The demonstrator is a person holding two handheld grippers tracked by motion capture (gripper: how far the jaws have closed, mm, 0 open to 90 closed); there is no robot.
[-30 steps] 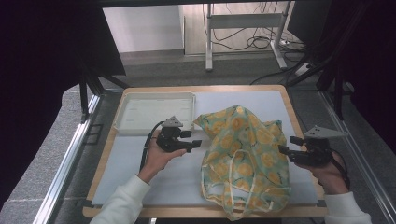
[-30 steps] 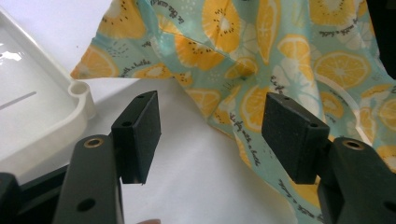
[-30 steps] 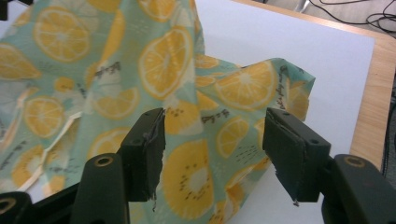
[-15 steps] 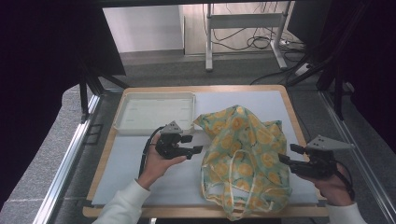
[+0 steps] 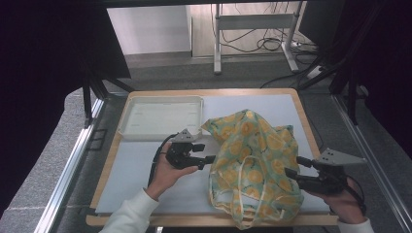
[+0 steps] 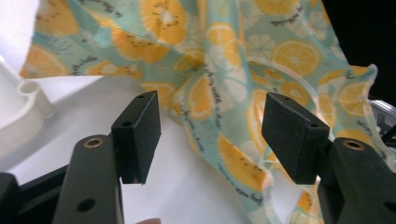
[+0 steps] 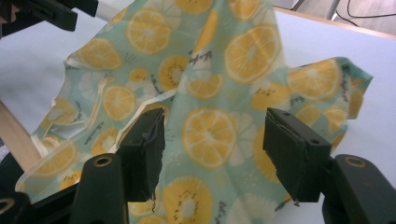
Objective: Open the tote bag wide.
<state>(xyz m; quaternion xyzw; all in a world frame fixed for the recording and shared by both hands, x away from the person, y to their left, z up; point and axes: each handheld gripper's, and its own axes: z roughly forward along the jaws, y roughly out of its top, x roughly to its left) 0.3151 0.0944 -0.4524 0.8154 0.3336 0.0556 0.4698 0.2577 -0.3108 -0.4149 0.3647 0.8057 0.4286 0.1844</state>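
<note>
A cloth bag [image 5: 252,160] printed with orange and kiwi slices on pale green lies crumpled on the white mat, right of centre, with its handles toward the near edge. My left gripper [image 5: 208,152] sits at the bag's left edge and points at it. In the left gripper view its jaws [image 6: 212,130] stand open, with the bag's fabric [image 6: 224,88] just beyond the pads and nothing pinched. My right gripper [image 5: 293,165] is at the bag's right side, also open. The fabric [image 7: 210,84] rises just ahead of its open jaws [image 7: 212,149], untouched by the pads.
A shallow white tray [image 5: 127,116] stands at the back left of the mat, and its corner [image 6: 18,107] lies close to my left gripper. The mat lies on a wooden board [image 5: 311,141] with metal rails on both sides. The other gripper [image 7: 42,11] is across the bag.
Both hands have slid a little toward the near edge, the right one more so. The bag lies as before, and both pairs of jaws stay equally wide.
</note>
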